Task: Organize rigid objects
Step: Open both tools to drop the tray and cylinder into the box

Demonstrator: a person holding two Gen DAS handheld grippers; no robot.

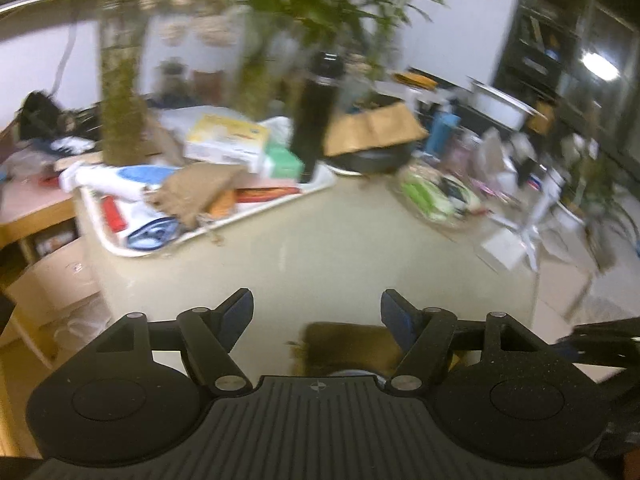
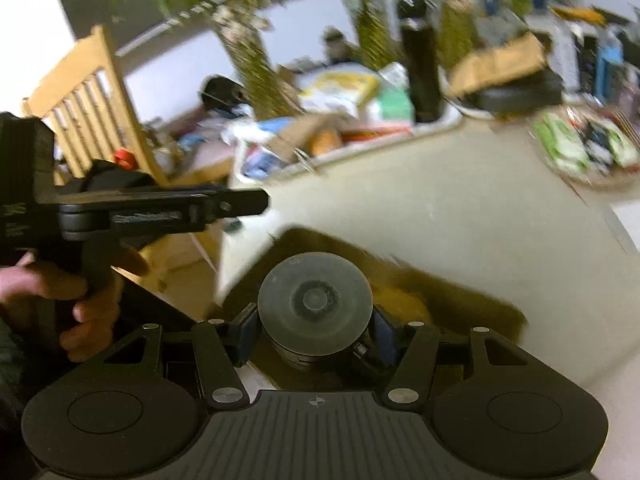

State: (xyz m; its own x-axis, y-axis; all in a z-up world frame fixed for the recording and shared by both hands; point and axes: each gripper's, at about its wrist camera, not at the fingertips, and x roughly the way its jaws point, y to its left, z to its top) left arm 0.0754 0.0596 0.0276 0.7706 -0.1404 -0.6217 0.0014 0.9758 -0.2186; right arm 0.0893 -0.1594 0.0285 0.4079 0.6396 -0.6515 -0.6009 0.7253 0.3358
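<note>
While gripped, cylinder: dark round can-like object (image 2: 314, 300), flat end toward the camera, low over the brown mat (image 2: 460, 300) on the counter (image 2: 420, 216); likely rigid, smooth-sided, apt to slip; best taken across the body.
Left gripper (image 1: 317, 312): spread wide, holding nothing.
White tray (image 1: 280, 204): heaped with packets and cardboard.
Right gripper (image 2: 314, 334): clamped on the cylinder.
Basket (image 2: 588, 178): green packets inside.

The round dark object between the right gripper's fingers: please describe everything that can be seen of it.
It is a dark cylindrical object, seen end-on: a flat, dull grey round face with a raised hub at its centre, and a ridged black body behind. It looks like plastic or rubber. The right hand-held gripper clamps its sides with blue pads, above a brown cardboard box. What it is stays unclear.
</note>
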